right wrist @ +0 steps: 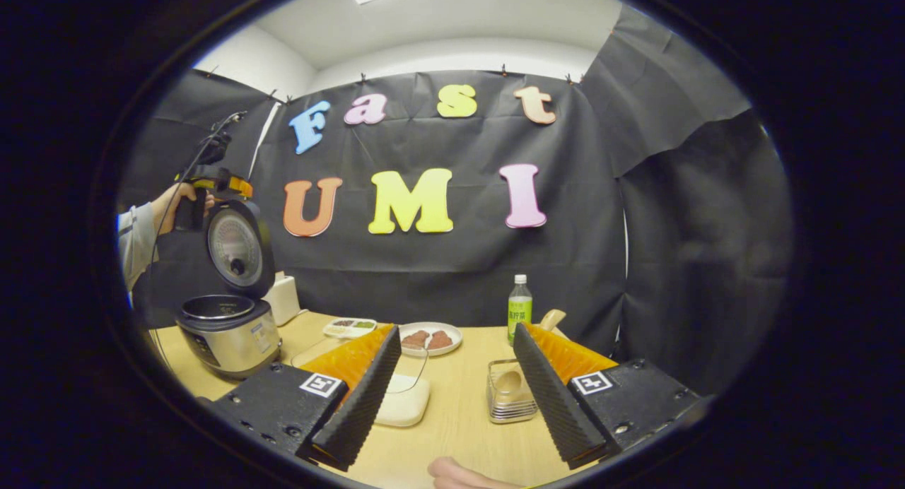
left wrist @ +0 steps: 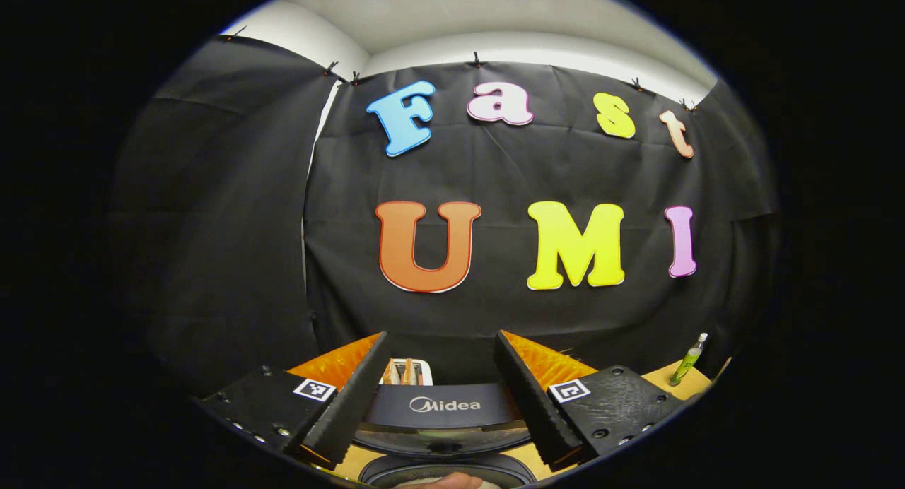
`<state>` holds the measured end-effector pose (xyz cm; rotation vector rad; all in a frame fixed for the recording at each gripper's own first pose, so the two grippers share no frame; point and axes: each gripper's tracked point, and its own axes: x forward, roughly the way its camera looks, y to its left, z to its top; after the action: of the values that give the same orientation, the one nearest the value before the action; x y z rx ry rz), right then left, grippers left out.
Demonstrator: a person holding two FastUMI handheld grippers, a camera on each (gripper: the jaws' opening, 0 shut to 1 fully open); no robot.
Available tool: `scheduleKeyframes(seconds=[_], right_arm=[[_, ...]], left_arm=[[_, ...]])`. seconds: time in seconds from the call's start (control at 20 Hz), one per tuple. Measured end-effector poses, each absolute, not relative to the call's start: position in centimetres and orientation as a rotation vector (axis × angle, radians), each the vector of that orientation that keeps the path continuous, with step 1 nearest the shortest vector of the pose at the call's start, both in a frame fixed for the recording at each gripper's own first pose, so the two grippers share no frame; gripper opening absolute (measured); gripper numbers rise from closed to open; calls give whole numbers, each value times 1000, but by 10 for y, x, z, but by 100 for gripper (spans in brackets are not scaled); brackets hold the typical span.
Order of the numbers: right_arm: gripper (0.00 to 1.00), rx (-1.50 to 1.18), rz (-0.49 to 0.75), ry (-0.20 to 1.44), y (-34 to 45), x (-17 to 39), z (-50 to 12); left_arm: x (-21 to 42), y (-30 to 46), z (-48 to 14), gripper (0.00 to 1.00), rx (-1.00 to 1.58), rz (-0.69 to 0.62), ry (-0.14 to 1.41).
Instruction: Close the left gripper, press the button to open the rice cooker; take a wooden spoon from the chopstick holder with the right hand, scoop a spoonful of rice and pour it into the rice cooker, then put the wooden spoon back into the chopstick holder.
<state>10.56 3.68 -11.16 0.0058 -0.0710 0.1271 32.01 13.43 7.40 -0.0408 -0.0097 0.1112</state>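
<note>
Item: rice cooker (right wrist: 230, 330), desk's (right wrist: 452, 418) left end, lid up (button step looks done). My right gripper (right wrist: 456, 386), jaws wide, empty, faces chopstick holder (right wrist: 510, 393) w/ wooden spoon (right wrist: 508, 381). Left gripper (left wrist: 442, 393), jaws wide, above cooker.

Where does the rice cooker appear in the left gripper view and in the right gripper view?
Left gripper view: rice cooker at bottom centre, between the near tongs, its raised lid facing the camera.
Right gripper view: rice cooker at left on the table, lid up.
Shared landmark: the green bottle near the back wall.
</note>
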Motion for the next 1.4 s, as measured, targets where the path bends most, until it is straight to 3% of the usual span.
scheduleKeyframes(seconds=[0.1,0.75,1.15,1.2,1.25,1.4], right_arm=[[99,3,126,-70,35,100,-112],[99,20,103,-56,9,35,-113],[99,3,116,-52,3,-11,-110],[100,-2,112,-62,1,-16,-105],[99,-5,106,-74,-2,-22,-101],[99,-2,103,-101,-3,-34,-89]], left_arm=[[319,135,77,99,-37,115,-4],[237,117,36,100,-39,148,42],[181,104,-58,99,-58,124,137],[177,103,-70,92,-60,121,153],[173,100,-83,98,-58,117,175],[162,97,-112,100,-50,119,206]])
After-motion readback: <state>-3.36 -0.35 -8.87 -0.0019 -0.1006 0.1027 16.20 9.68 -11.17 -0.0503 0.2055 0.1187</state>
